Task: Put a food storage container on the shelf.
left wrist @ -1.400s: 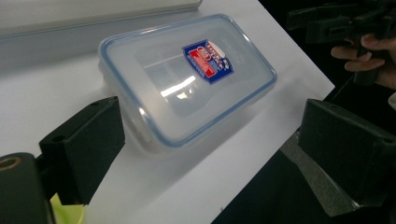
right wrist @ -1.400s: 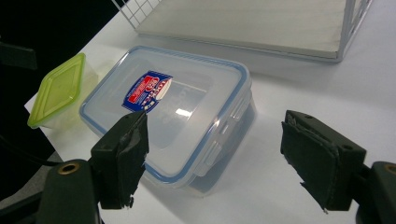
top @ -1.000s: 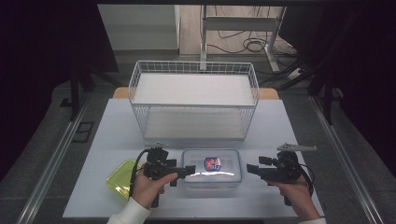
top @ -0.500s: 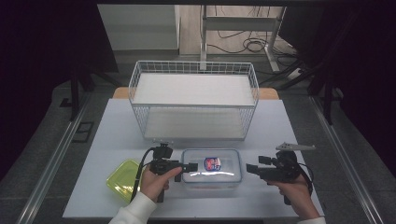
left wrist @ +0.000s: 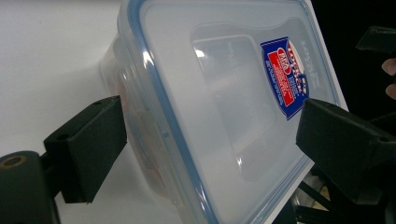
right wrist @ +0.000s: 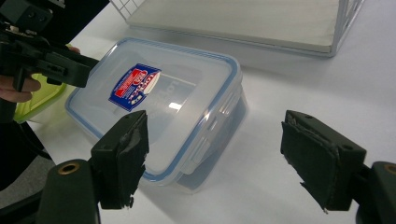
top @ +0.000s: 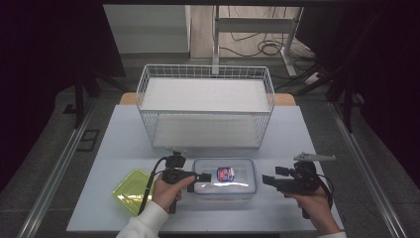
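Note:
A clear plastic box (top: 225, 177) with a blue-rimmed lid and a red and blue label lies at the front middle of the white table (top: 307, 134). My left gripper (top: 200, 176) is at the box's left end. In the left gripper view the gripper (left wrist: 212, 119) is open, its jaws standing on either side of the box (left wrist: 224, 107); whether they touch it is unclear. My right gripper (top: 267, 181) hovers just right of the box. In the right gripper view it (right wrist: 215, 128) is open and empty, short of the box (right wrist: 159, 98).
A yellow-green lid or dish (top: 131, 191) lies left of the box, behind my left hand. A white wire basket (top: 205, 106) with a white floor stands across the middle of the table. The table's front edge runs close under both hands.
My left gripper has moved right, off the yellow-green dish, to the box's left end. The right gripper has barely shifted.

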`<state>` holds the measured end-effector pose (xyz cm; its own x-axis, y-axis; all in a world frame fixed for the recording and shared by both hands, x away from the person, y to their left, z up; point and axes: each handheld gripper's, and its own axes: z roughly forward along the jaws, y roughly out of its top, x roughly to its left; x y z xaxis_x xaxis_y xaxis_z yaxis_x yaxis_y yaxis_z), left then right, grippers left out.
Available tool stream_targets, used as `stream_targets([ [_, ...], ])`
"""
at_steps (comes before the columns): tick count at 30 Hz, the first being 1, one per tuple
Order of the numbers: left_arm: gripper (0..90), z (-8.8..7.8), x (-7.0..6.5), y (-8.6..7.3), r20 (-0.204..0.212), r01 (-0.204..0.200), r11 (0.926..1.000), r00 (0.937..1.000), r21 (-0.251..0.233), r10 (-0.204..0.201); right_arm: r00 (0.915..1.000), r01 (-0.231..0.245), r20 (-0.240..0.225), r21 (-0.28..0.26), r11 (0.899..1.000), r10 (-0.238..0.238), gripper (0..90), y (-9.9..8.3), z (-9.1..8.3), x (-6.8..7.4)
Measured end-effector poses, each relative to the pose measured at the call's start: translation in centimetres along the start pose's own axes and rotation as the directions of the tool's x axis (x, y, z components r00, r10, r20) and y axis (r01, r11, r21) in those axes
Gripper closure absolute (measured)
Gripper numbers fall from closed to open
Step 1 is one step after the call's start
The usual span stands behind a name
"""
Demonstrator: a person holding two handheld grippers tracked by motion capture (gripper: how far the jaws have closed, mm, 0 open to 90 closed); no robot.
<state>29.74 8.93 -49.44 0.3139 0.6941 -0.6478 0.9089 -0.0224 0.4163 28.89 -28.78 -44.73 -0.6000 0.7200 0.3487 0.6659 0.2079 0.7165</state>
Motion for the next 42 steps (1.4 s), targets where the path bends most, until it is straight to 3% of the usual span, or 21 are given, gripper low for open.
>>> stream_targets([
  [9, 10.8, 0.4, 0.5, -0.1, 0.018, 0.028, 0.9994, 0.9994, 0.02, -0.028, 1.0, -0.004, 0.002, 0.001, 1.0, 0.004, 23.8, 0.0, 0.0, -0.1],
  [20, 19.5, 0.4, 0.5, -0.2, 0.006, 0.014, 0.9992, 0.9999, 0.037, -0.015, 1.0, -0.003, 0.006, 0.004, 1.0, 0.003, 23.8, -0.1, 0.1, -0.2],
  [24, 22.6, 0.3, 0.5, -0.3, 0.008, 0.025, 0.9994, 0.9997, 0.023, -0.025, 1.0, -0.008, -0.003, 0.015, 1.0, 0.008, 23.8, -0.1, 0.7, -0.2],
  [25, 23.3, 0.1, 0.7, -0.3, 0.007, 0.008, 0.9993, 0.9999, 0.036, -0.009, 0.9998, -0.018, -0.012, 0.02, 1.0, 0.019, 23.8, -0.1, 1.0, -0.2],
  [29, 25.8, 0.1, 0.8, -0.3, 0.021, 0.022, 0.9994, 0.9995, 0.026, -0.022, 0.9979, -0.052, -0.037, 0.052, 0.997, 0.054, 23.8, -0.1, 2.4, -0.5],
  [35, 27.4, 0.0, 1.0, -0.3, 0.028, 0.023, 0.9993, 0.9993, 0.03, -0.024, 0.988, -0.123, -0.081, 0.106, 0.987, 0.131, 24.3, -0.3, 5.2, -1.4],
  [38, 27.4, 0.0, 0.9, -0.3, 0.026, 0.026, 0.9992, 0.9993, 0.03, -0.027, 0.9752, -0.169, -0.125, 0.116, 0.979, 0.183, 24.3, -0.1, 6.2, -1.8],
  [39, 27.2, 0.0, 0.9, -0.3, 0.024, 0.026, 0.9992, 0.9994, 0.03, -0.027, 0.968, -0.181, -0.15, 0.141, 0.973, 0.201, 24.4, -0.1, 6.8, -2.0],
  [40, 27.2, 0.0, 0.8, -0.2, 0.022, 0.025, 0.9992, 0.9994, 0.031, -0.026, 0.968, -0.181, -0.15, 0.141, 0.973, 0.201, 24.4, -0.1, 6.8, -2.0],
  [42, 27.1, 0.0, 0.8, -0.2, 0.019, 0.024, 0.9991, 0.9995, 0.035, -0.024, 0.9579, -0.195, -0.181, 0.163, 0.967, 0.223, 25.7, -0.2, 7.1, -2.1],
])
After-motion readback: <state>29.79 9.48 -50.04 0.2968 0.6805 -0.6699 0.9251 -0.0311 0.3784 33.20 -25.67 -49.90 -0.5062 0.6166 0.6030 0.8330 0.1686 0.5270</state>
